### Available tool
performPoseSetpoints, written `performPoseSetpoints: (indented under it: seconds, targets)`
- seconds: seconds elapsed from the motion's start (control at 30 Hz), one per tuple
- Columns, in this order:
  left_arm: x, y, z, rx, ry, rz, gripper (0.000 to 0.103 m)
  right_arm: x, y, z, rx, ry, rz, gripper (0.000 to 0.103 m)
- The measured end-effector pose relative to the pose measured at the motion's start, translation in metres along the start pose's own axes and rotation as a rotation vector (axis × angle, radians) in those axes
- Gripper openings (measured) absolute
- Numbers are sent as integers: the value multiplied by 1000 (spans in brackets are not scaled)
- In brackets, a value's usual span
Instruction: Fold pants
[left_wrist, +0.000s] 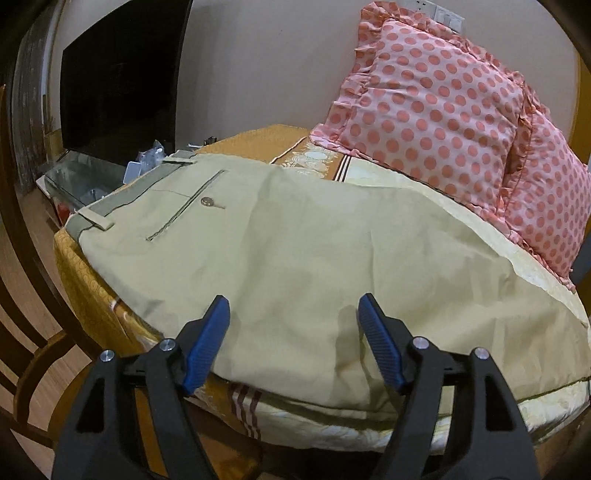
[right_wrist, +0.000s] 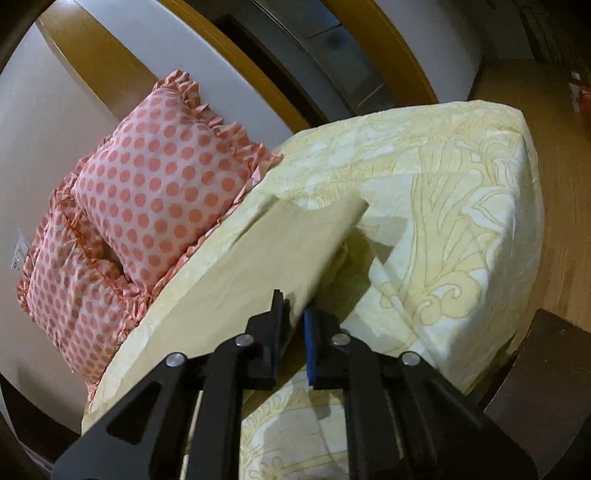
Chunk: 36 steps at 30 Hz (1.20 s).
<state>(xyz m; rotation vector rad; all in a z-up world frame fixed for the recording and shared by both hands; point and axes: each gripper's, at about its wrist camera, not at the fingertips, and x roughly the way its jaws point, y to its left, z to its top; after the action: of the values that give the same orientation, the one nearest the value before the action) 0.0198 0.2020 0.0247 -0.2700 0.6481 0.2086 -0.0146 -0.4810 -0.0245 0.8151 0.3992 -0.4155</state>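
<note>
Nearest the lens in the left wrist view, the left gripper hangs with its blue pads spread wide apart just above the khaki trousers, while the right gripper is pinched together on the cuff end of a trouser leg lifted off the bed. The trousers lie flat on the yellow floral bedspread, long axis running from the waistband at ten o'clock toward the hems at four o'clock, the polka-dot pillows at one o'clock. The cloth looks light, limp and not slippery, so I judge it best gripped at seams, the hem or waistband.
</note>
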Motion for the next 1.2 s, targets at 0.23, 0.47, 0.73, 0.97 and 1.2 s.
performPoseSetpoints:
  seconds: [0.23, 0.47, 0.73, 0.97, 1.2]
  targets:
    - [-1, 3, -1, -19, -11, -29, 77, -1, 85, 8, -191, -11, 209, 4]
    - [-14, 9, 0, -76, -40, -38, 77, 8, 272, -93, -523, 254, 658, 4]
    - [-38, 46, 2, -141, -107, 48, 80, -3, 347, -266, -1033, 615, 716, 61]
    - [-29, 81, -2, -276, -103, 47, 80, 10, 342, -259, -991, 597, 579, 53]
    - [-13, 104, 6, -384, -104, 3, 80, -10, 339, -274, -1080, 563, 588, 70]
